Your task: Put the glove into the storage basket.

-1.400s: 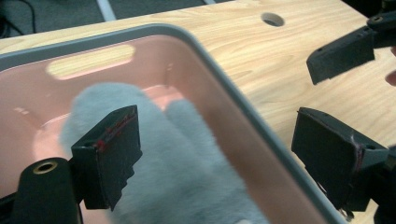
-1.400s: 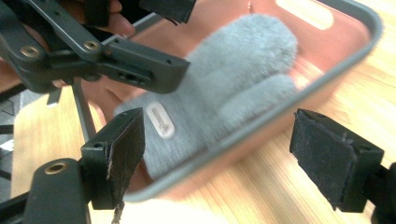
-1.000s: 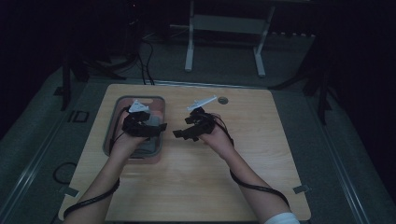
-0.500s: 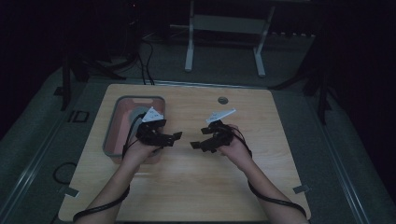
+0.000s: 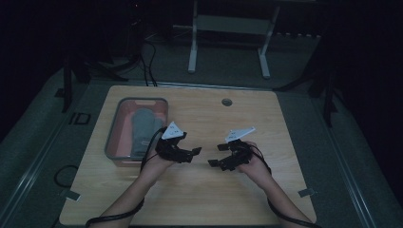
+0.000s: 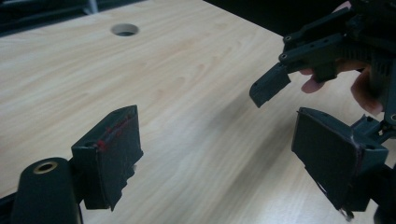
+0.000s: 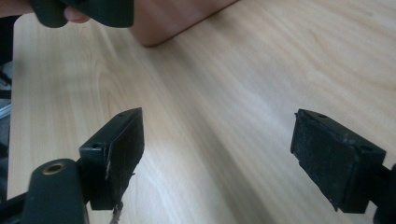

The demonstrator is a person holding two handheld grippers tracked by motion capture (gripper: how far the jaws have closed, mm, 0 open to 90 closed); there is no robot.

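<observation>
- High view: I hold my left gripper [image 5: 197,153] and my right gripper [image 5: 215,155] low over the middle of the bench [image 5: 294,142], facing each other and near but apart, with bare wood under them

- High view again: the tray [image 5: 113,135] sits at the bench's far left corner, and a grey cloth [image 5: 142,128] lies inside it, folded or bunched, I cannot tell which; the tray is just beside my left hand [image 5: 159,164] and farther from my right hand [image 5: 254,164]

- My reading from here: the cloth is in the tray and neither gripper carries anything, so the putting-away looks done, and nothing else lies on the bench to handle

- Left gripper view: my own two jaws stand wide apart with nothing between them; past them I see the cable hole [image 6: 124,30] in the bench and the tips of the right gripper [image 6: 280,79] with fingers behind it

- Right gripper view: these jaws are spread wide and empty as well, with loose threads on the left pad [image 7: 122,154]; a corner of the tray [image 7: 173,21] shows at the top, close by

- The cloth itself I can see from above, the pad surfaces from the two gripper views
</observation>
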